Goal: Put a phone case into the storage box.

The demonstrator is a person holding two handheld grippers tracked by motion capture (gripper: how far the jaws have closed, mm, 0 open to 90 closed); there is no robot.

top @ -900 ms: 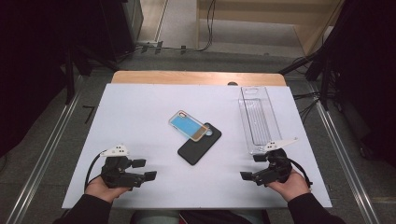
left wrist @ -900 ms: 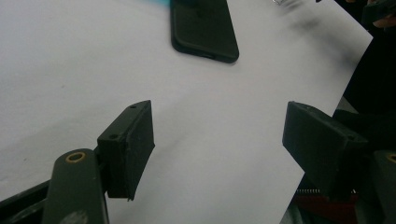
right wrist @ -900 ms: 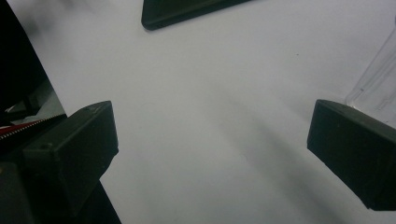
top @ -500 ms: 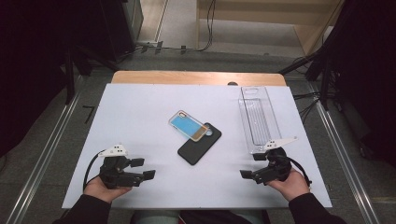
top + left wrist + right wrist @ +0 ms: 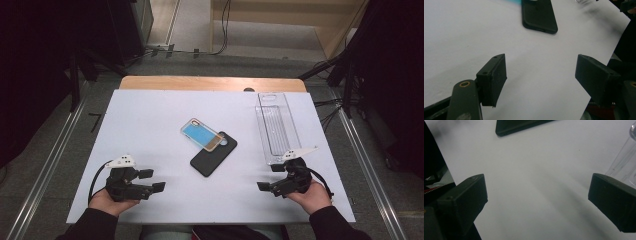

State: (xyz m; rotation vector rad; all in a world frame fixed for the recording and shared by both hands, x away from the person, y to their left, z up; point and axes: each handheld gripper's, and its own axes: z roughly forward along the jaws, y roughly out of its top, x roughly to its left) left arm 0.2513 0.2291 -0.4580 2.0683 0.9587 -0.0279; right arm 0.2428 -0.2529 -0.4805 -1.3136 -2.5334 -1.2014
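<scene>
The left gripper rests near the front-left corner of the white table, jaws spread with nothing between them. The right gripper sits near the front-right corner, jaws spread wide and empty, just in front of the clear tray, which runs along the right edge. At the table centre, the black phone case lies flat, with the blue phone case overlapping its far end.
</scene>
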